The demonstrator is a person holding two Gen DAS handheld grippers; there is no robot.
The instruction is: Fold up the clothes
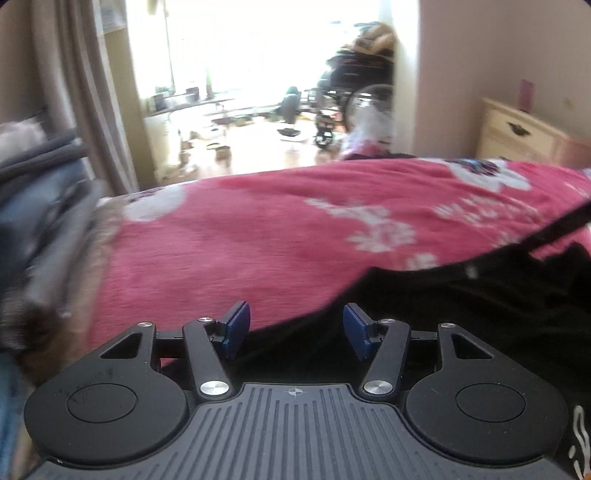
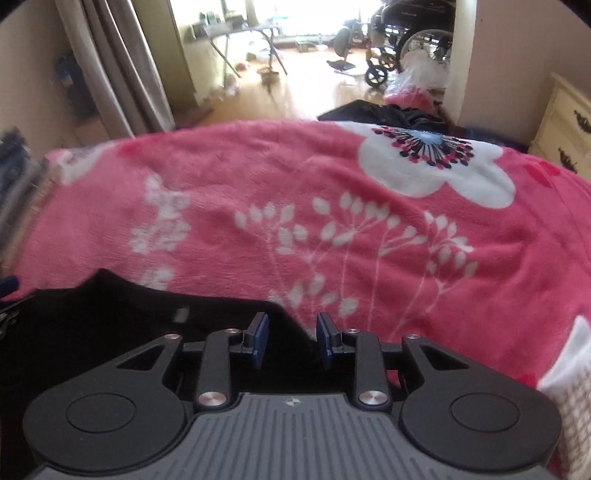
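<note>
A black garment [image 1: 461, 295] lies on a pink flowered blanket [image 1: 258, 229], spreading from the lower middle to the right edge in the left wrist view. My left gripper [image 1: 296, 329] stands open just above the garment's left edge, nothing between its blue pads. In the right wrist view the same black garment [image 2: 129, 317] fills the lower left on the blanket [image 2: 332, 221]. My right gripper [image 2: 292, 338] is open over the garment's right corner, holding nothing.
A blurred stack of grey and blue clothes [image 1: 40, 206] sits at the bed's left side. A cream dresser [image 2: 565, 125] stands at the right. Beyond the bed, a doorway opens onto a bright room with a wheelchair [image 2: 406, 40] and a folding table [image 2: 243, 33].
</note>
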